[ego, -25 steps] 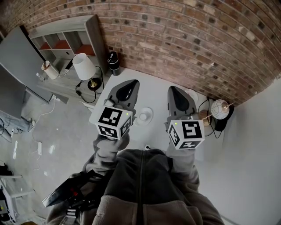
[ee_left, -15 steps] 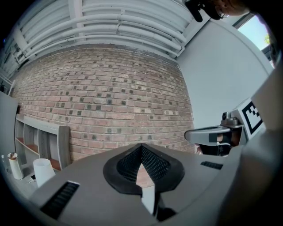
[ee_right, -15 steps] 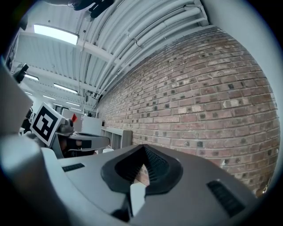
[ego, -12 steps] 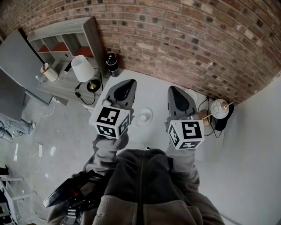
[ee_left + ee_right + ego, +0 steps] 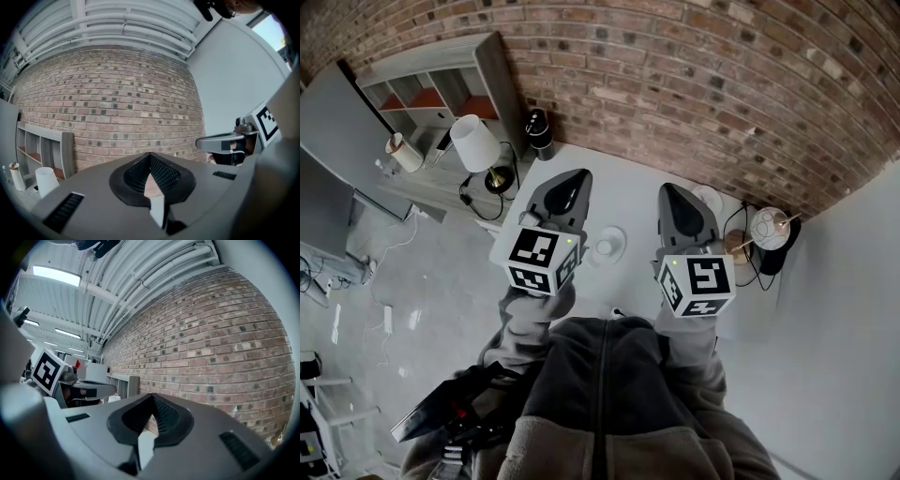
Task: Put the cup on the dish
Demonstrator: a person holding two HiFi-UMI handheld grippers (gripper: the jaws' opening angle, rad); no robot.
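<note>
A small white cup [image 5: 605, 248] stands on a round white dish [image 5: 617, 238] on the white table [image 5: 623, 192], in the gap between my two grippers. In the head view the left gripper [image 5: 578, 175] is just left of the dish and the right gripper [image 5: 667, 189] just right of it. Both are held level above the table and point at the brick wall. The left gripper [image 5: 150, 157] has its jaws together with nothing in them, and so does the right gripper [image 5: 152, 397]. Neither gripper view shows the cup or the dish.
The brick wall [image 5: 694, 84] runs along the table's far edge. A white-shaded lamp [image 5: 474, 142] and a black cylinder [image 5: 541, 131] stand at the far left. A second white dish [image 5: 709, 200], a copper object [image 5: 734, 246] and a round globe lamp [image 5: 768, 231] are at the right. A shelf unit [image 5: 441, 80] stands left.
</note>
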